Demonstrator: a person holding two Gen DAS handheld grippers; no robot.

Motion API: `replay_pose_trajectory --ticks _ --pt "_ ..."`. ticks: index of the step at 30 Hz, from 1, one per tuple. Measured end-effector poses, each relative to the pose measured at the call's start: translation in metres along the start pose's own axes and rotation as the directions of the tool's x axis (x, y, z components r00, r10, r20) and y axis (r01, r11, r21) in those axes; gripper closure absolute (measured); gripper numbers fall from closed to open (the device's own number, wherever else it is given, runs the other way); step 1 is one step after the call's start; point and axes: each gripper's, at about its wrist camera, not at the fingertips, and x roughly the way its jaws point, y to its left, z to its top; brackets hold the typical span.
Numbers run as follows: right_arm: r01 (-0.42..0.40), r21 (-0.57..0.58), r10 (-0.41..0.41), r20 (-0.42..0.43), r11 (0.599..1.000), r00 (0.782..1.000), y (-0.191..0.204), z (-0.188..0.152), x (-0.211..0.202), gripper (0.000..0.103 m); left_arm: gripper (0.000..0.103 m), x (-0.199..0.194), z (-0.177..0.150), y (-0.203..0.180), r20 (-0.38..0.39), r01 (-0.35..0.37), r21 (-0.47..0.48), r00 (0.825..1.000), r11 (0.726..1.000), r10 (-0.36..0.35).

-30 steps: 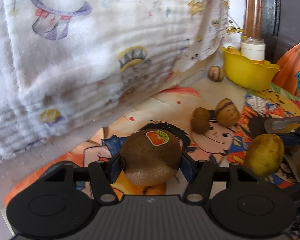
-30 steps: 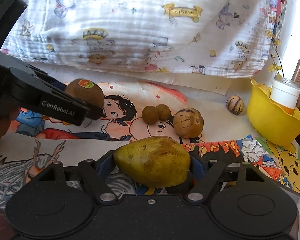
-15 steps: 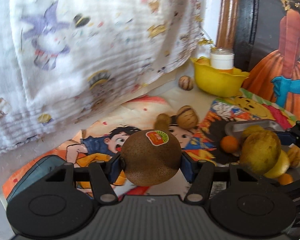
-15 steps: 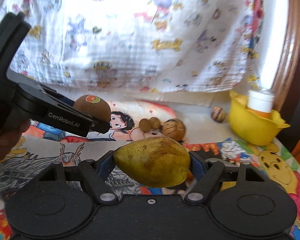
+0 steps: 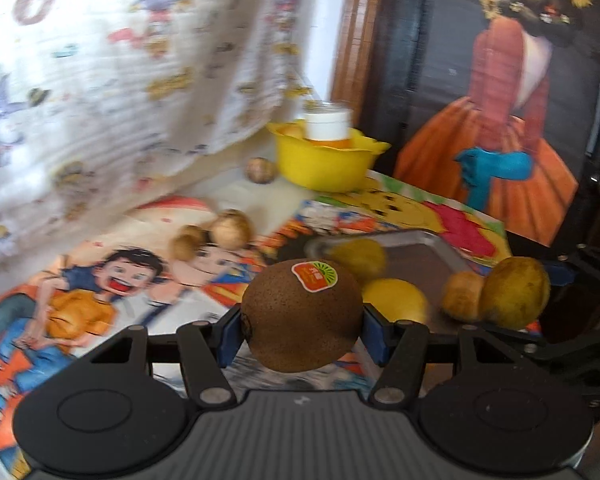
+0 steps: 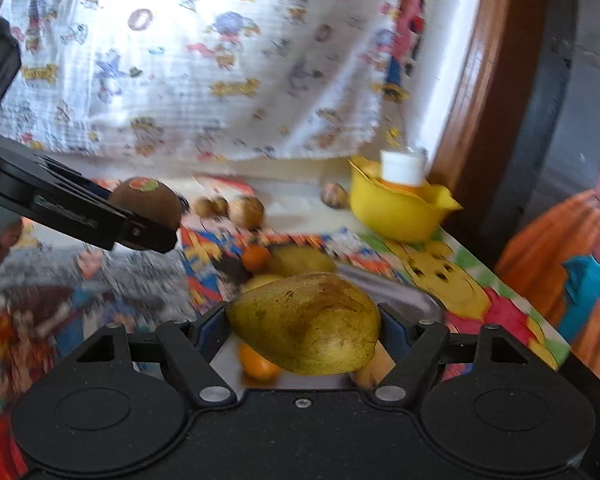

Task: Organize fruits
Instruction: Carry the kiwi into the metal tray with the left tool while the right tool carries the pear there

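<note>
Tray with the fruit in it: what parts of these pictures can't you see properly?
1. Metal tray: in the right wrist view, the pear in the right gripper hides most of it.
2. Orange fruit beneath the pear: only partly visible.
3. Kiwi sticker: lettering too blurred, left wrist view.
4. White-capped bottle in the yellow bowl: the rim hides its lower part.

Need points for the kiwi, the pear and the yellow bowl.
kiwi (image 5: 302, 316): left wrist view, centre of the brown skin, below the sticker.
pear (image 6: 306, 324): right wrist view, middle of the green-yellow skin.
yellow bowl (image 6: 396, 216): right wrist view, outer front wall.
</note>
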Motion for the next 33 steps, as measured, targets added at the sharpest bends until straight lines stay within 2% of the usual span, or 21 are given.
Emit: replay_pose_trajectory --ticks 7,13,33 --pt "0.020 0.017 -0.019 -0.028 1.000 0.999 -0.022 -0.037 -0.011 0.025 0.039 0.005 -0.018 -0.037 -0.042 0.050 0.034 0.998 0.998 -0.049" --pt "0.007 0.001 -0.007 -0.034 1.000 0.999 -0.025 -0.057 -0.014 0.025 0.039 0.011 -0.030 -0.059 -0.071 0.088 0.070 0.994 0.994 -0.083" --pt "-0.025 -0.026 0.024 -0.051 0.999 0.998 -0.019 -0.077 -0.012 0.024 0.038 0.041 -0.035 -0.067 -0.164 0.123 0.022 0.979 0.992 -0.117"
